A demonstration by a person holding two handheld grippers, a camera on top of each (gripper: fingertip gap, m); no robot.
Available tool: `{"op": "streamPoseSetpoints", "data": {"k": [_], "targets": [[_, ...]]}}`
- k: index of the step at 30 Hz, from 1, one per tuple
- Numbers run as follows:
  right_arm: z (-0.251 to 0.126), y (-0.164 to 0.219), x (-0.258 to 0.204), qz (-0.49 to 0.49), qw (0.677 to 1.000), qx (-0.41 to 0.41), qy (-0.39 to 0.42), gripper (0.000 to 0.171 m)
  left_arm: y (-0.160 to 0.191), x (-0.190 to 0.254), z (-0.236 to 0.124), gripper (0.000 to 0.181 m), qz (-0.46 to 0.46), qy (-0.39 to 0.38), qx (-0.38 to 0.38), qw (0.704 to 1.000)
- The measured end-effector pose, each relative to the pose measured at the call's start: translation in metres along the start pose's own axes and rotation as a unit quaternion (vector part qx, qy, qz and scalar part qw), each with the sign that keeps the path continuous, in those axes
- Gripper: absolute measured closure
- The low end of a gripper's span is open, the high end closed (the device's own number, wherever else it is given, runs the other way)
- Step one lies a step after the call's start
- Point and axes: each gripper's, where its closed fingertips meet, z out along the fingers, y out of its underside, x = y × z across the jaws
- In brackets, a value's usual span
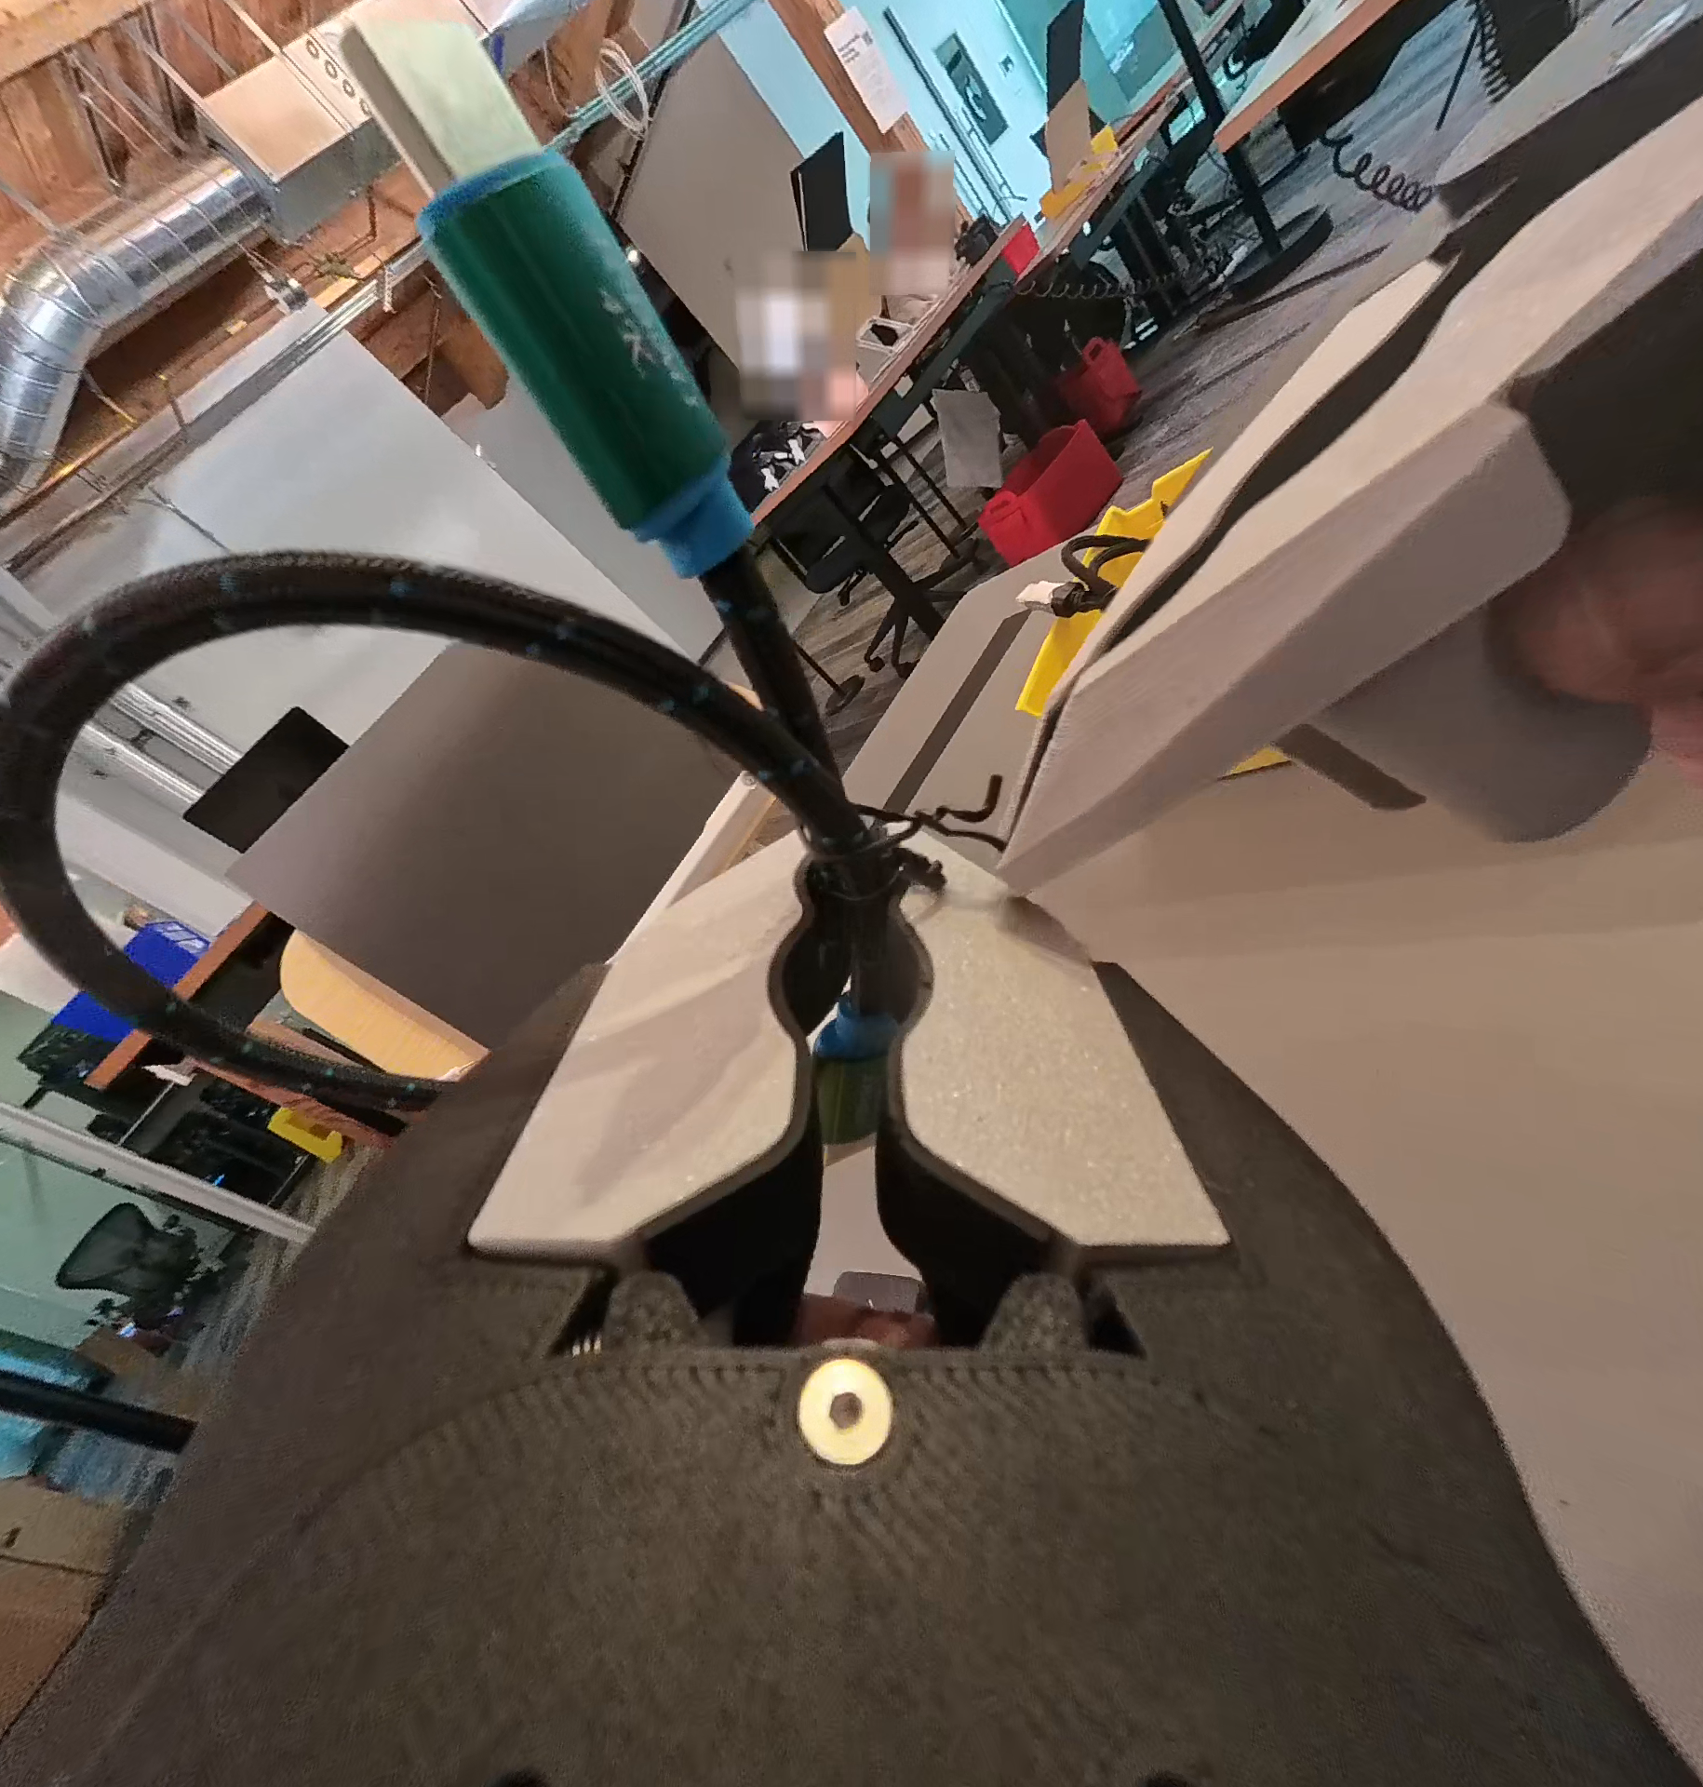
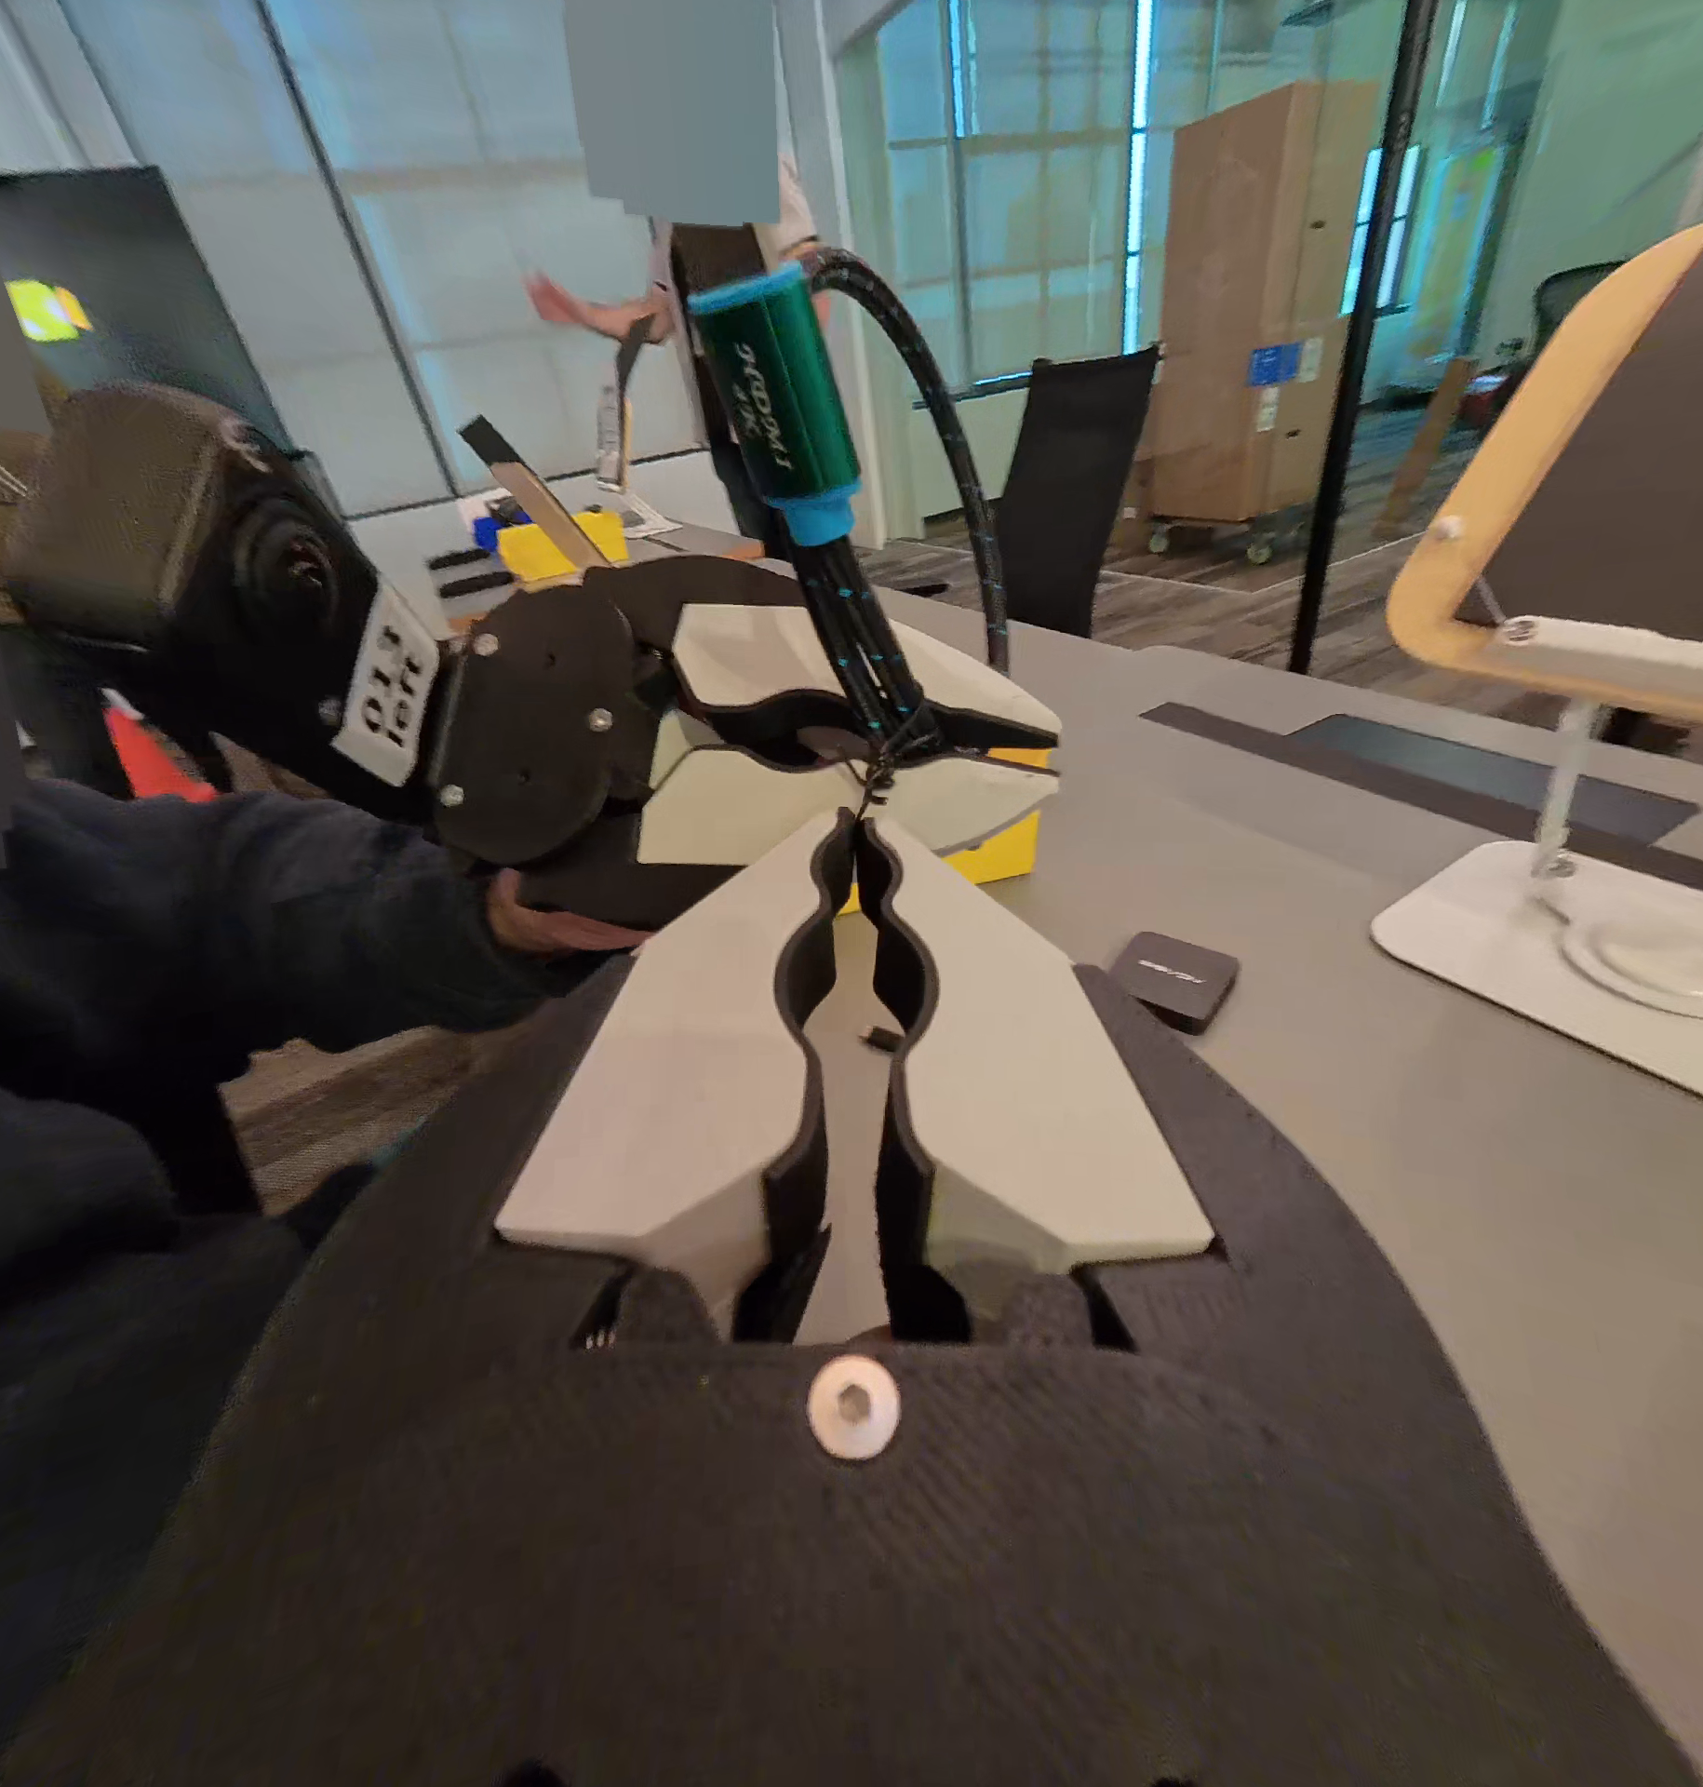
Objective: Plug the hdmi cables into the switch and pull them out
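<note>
HDMI cable [image 2: 852, 619] bundled, switch [image 2: 1174, 979] apart

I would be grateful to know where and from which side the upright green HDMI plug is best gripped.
Grip the green plug across its long barrel, between the blue collars, coming from the side. It stands tilted above the left gripper, which clamps the cable below; leave its metal tip free.

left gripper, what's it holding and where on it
The left gripper is shut on the bundled black cable, below the green plug. The right gripper pinches the thin black tie around that bundle.
</note>
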Motion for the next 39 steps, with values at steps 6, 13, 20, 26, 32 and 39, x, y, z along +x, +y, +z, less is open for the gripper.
{"op": "streamPoseSetpoints", "data": {"k": [6,13,20,26,32,39], "targets": [[-0.003,-0.01,-0.012,0.045,0.998,0.013,-0.049,0.171,0.002,0.001,0.001,0.176,0.016,-0.005,-0.005,1.0],[-0.013,-0.025,-0.007,0.18,0.974,0.072,-0.115,0.171,0.0,-0.005,-0.001,0.176,0.065,-0.029,-0.009,0.997],[-0.018,-0.021,0.0,0.342,0.911,0.14,-0.186,0.171,0.001,-0.002,0.0,0.176,0.07,-0.029,-0.007,0.997],[-0.02,-0.019,0.006,-0.099,0.995,0.026,0.017,0.151,0.005,0.0,0.001,0.176,0.052,-0.006,-0.018,0.998],[-0.011,-0.021,-0.002,-0.401,0.907,-0.075,0.103,0.156,0.006,0.003,0.003,0.176,0.05,0.002,-0.027,0.998],[-0.003,-0.013,0.007,-0.436,0.885,-0.115,0.118,0.169,0.003,-0.001,0.001,0.176,0.054,-0.006,-0.025,0.998]]}}
